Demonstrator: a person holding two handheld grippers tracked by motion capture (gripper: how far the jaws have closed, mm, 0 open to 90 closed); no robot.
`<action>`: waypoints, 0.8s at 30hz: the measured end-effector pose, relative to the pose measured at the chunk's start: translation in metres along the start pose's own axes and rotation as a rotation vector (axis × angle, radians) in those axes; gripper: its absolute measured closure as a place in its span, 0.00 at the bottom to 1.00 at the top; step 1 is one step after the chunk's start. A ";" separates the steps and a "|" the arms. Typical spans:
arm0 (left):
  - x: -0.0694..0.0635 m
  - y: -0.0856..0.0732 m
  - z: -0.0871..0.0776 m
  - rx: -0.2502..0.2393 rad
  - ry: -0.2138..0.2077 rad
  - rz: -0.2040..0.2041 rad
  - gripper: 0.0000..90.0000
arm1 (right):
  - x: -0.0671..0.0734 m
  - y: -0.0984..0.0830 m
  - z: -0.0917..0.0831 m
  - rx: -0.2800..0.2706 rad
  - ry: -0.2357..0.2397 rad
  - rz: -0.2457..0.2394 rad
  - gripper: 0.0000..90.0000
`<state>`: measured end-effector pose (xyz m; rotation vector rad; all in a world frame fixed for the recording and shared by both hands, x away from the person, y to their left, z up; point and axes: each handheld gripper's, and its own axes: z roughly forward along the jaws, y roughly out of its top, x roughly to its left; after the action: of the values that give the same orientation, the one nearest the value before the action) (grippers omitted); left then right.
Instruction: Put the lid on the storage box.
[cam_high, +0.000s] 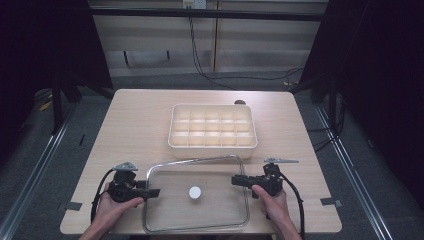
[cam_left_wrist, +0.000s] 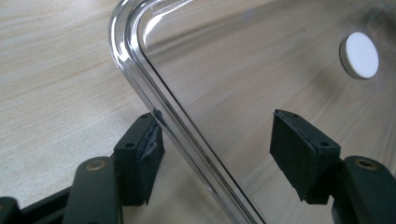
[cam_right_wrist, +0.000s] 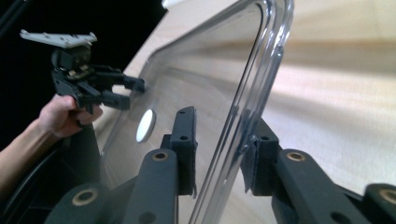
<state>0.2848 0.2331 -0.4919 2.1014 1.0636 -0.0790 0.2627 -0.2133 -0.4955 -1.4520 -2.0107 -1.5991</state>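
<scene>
The high view looked forward and down over the whole table (cam_high: 130, 125). Each gripper view sat low and close, from 9 and 3 o'clock, sharing the clear lid (cam_left_wrist: 243, 70) and its white knob (cam_right_wrist: 145, 125).

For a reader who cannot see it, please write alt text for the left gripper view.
An open gripper straddles the rim of a clear lid lying on a wooden table, one jaw outside the rim, one inside. A white round knob sits on the lid at upper right.
</scene>
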 end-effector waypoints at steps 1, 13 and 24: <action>0.000 0.000 0.000 0.000 0.000 0.000 0.38 | 0.000 0.000 0.000 0.000 0.000 0.000 0.78; -0.004 0.000 0.002 0.007 -0.042 -0.014 0.35 | 0.007 0.002 -0.006 -0.015 -0.013 -0.049 0.77; -0.007 0.003 -0.010 -0.101 -0.054 0.015 0.55 | 0.011 0.004 -0.009 -0.004 -0.140 -0.048 0.69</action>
<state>0.2791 0.2340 -0.4803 2.0053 0.9987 -0.0730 0.2567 -0.2153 -0.4823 -1.5687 -2.1344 -1.5603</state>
